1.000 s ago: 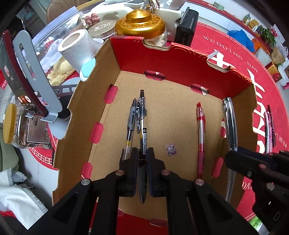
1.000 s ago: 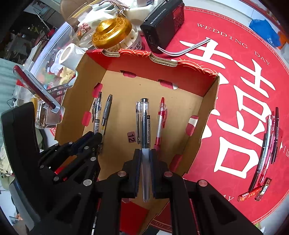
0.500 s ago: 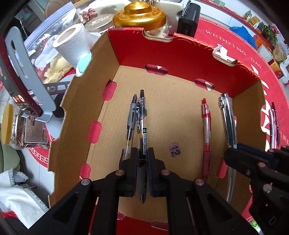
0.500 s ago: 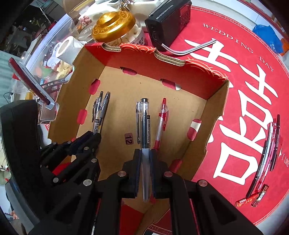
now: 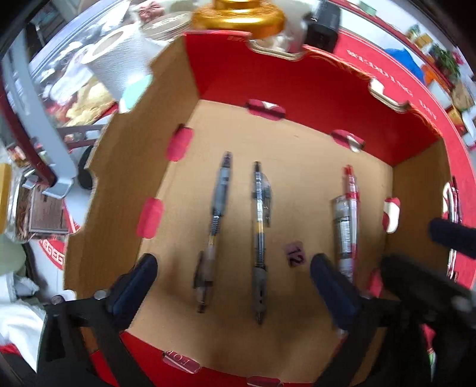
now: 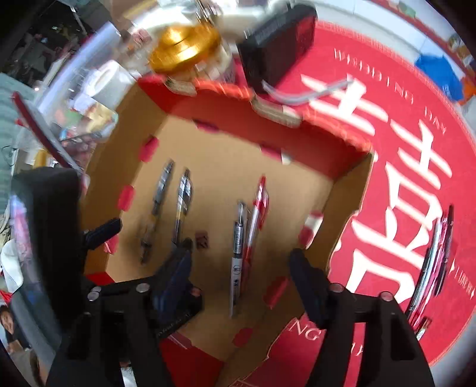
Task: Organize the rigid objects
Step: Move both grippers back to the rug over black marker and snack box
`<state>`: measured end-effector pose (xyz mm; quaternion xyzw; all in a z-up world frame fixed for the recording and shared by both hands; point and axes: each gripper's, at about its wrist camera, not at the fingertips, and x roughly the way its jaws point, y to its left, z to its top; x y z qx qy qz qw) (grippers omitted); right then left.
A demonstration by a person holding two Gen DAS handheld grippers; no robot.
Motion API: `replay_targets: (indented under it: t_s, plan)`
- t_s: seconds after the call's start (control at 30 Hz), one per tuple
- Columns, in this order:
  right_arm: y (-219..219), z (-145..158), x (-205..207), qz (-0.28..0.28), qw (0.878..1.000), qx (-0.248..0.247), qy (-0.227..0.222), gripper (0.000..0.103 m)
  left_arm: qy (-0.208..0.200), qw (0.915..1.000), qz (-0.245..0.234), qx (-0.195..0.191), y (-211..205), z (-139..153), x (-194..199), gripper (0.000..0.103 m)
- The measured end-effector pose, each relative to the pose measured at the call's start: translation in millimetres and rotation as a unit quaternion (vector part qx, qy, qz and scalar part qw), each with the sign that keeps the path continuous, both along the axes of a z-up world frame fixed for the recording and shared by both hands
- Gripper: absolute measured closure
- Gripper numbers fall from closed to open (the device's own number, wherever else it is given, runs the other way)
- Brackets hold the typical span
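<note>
A cardboard box [image 5: 125, 184] with red walls [image 6: 98, 190] holds several pens on its floor. In the left wrist view a grey pen [image 5: 212, 235] and a clear black pen [image 5: 260, 235] lie side by side, with a clear silver pen [image 5: 343, 232] and a red pen [image 5: 352, 190] further right. My left gripper [image 5: 233, 282] is open and empty above the two left pens. My right gripper [image 6: 241, 274] is open and empty above the clear silver pen [image 6: 238, 250], which lies beside the red pen [image 6: 258, 205]. Both views are motion blurred.
Several more pens [image 6: 437, 253] lie on the red round mat [image 6: 401, 148] right of the box. Behind the box stand a gold lidded jar [image 5: 238, 18], a paper roll [image 5: 116, 62] and a black radio [image 6: 276, 41]. A jar and clutter sit left.
Both grippers have opened and let go of their pens, which now lie on the box floor. Both cameras have pulled back and up, blurring the views.
</note>
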<state>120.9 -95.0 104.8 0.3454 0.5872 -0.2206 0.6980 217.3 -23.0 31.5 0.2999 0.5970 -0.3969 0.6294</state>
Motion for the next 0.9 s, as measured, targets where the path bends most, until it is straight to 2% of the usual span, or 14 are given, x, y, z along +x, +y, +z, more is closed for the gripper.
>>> replay_targets:
  t_s: [0.13, 0.23, 0.33, 0.4, 0.5, 0.57, 0.67, 0.73, 0.9]
  plan:
    - [0, 30, -12, 0.015, 0.999, -0.040, -0.026, 0.023, 0.005, 1.0000, 0.007, -0.003, 1, -3, -4, 0.000]
    - [-4, 46, -45, -0.005, 0.997, -0.076, -0.018, 0.023, 0.019, 0.9996, -0.008, -0.020, -3, 9, -21, 0.000]
    - [-15, 50, -101, -0.074, 0.993, -0.088, 0.011, 0.023, 0.027, 0.9976, -0.040, -0.049, -12, 28, -52, 0.000]
    - [-24, 47, -146, -0.139, 0.986, -0.088, 0.040, 0.023, 0.038, 0.9944, -0.067, -0.072, -23, 45, -80, 0.000]
    - [-36, 37, -213, -0.233, 0.966, -0.078, 0.083, 0.023, 0.045, 0.9893, -0.104, -0.092, -45, 68, -121, 0.000]
    - [-42, 25, -255, -0.281, 0.951, -0.061, 0.113, 0.023, 0.069, 0.9833, -0.133, -0.103, -59, 73, -151, 0.000]
    - [-47, 8, -299, -0.318, 0.937, -0.026, 0.142, 0.023, 0.077, 0.9786, -0.171, -0.084, -81, 55, -204, 0.000]
    - [-48, 0, -322, -0.329, 0.932, -0.007, 0.149, 0.023, 0.079, 0.9752, -0.196, -0.067, -90, 34, -241, 0.000]
    - [-49, -5, -358, -0.336, 0.932, 0.005, 0.138, 0.023, 0.074, 0.9697, -0.227, -0.052, -115, 12, -293, 0.000]
